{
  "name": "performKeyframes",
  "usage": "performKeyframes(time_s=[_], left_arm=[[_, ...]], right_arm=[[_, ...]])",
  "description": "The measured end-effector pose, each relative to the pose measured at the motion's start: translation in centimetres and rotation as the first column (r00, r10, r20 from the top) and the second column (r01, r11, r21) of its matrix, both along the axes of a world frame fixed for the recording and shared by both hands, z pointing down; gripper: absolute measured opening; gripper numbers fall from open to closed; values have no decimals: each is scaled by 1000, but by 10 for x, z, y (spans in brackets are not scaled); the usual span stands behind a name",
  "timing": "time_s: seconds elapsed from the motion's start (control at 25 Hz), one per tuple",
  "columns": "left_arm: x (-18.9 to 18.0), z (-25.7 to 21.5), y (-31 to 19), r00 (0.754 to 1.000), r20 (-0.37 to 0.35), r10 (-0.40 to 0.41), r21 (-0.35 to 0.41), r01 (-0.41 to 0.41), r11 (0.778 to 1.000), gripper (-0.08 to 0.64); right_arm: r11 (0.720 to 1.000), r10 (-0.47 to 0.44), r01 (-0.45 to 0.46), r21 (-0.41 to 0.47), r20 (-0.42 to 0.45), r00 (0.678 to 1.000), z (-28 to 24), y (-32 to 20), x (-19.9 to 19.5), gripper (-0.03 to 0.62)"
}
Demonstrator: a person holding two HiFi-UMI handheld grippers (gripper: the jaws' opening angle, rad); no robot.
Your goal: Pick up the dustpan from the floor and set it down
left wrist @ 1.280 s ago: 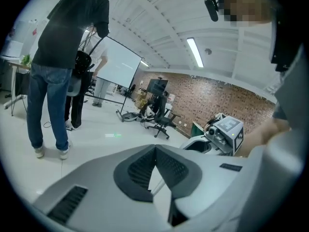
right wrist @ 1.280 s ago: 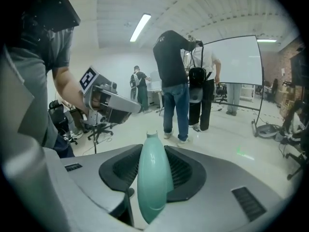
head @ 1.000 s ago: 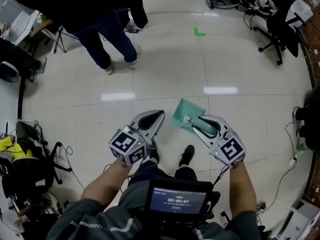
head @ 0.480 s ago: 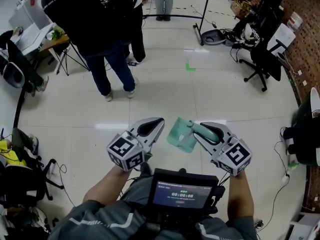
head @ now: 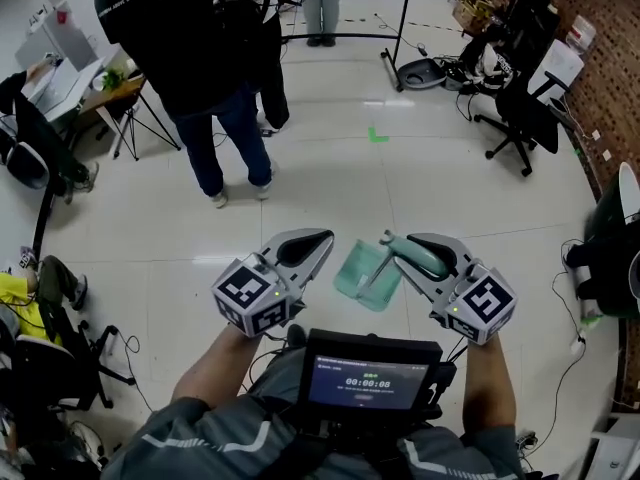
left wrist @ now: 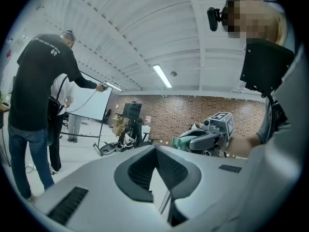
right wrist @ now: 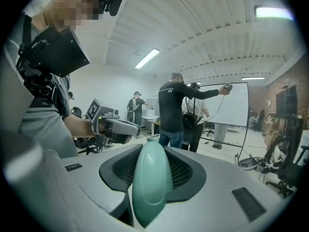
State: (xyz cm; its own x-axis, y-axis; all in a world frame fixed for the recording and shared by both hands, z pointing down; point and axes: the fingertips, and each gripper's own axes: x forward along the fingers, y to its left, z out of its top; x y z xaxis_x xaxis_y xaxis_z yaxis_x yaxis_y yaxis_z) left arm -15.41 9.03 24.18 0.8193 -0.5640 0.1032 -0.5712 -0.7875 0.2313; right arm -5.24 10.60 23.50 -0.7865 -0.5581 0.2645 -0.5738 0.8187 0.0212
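Observation:
The pale green dustpan [head: 362, 273] hangs in the air above the white tiled floor. Its green handle [head: 413, 255] lies between the jaws of my right gripper [head: 398, 245], which is shut on it. In the right gripper view the handle [right wrist: 150, 182] fills the gap between the pads and points forward. My left gripper [head: 321, 239] is held level beside the pan, to its left, not touching it; its jaws meet at the tips with nothing between them [left wrist: 155, 149]. The left gripper view shows the right gripper [left wrist: 211, 138] holding the green handle.
A person in a dark shirt and jeans [head: 205, 78] stands ahead on the left, another behind. An office chair [head: 510, 118] and a stand base [head: 430, 73] are at the far right. Bags and cables [head: 35, 338] lie at the left. A screen [head: 365, 382] sits at my chest.
Both grippers have risen well above the floor, and the dustpan has come up with the right one. The left gripper stayed empty beside it.

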Motion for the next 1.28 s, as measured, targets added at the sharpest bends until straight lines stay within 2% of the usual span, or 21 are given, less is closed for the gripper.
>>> performKeyframes(time_s=[0.36, 0.72, 0.88, 1.0, 1.28], left_arm=[[4, 3, 4, 1000, 21, 19, 5, -19, 1000, 32], [5, 8, -3, 999, 42, 33, -7, -32, 999, 32], [-2, 9, -21, 1000, -2, -7, -38, 6, 999, 32], [-14, 10, -27, 999, -37, 2, -33, -3, 999, 32], [-34, 18, -56, 999, -40, -12, -40, 11, 999, 34]], right_arm=[[1000, -28, 28, 8, -31, 999, -2, 12, 1, 160], [1000, -4, 4, 11, -20, 1000, -5, 2, 2, 160], [1000, 7, -7, 15, -14, 1000, -6, -10, -1, 160], [1000, 21, -21, 8, -9, 1000, -3, -18, -9, 160], [999, 47, -47, -2, -10, 999, 4, -48, -16, 160]])
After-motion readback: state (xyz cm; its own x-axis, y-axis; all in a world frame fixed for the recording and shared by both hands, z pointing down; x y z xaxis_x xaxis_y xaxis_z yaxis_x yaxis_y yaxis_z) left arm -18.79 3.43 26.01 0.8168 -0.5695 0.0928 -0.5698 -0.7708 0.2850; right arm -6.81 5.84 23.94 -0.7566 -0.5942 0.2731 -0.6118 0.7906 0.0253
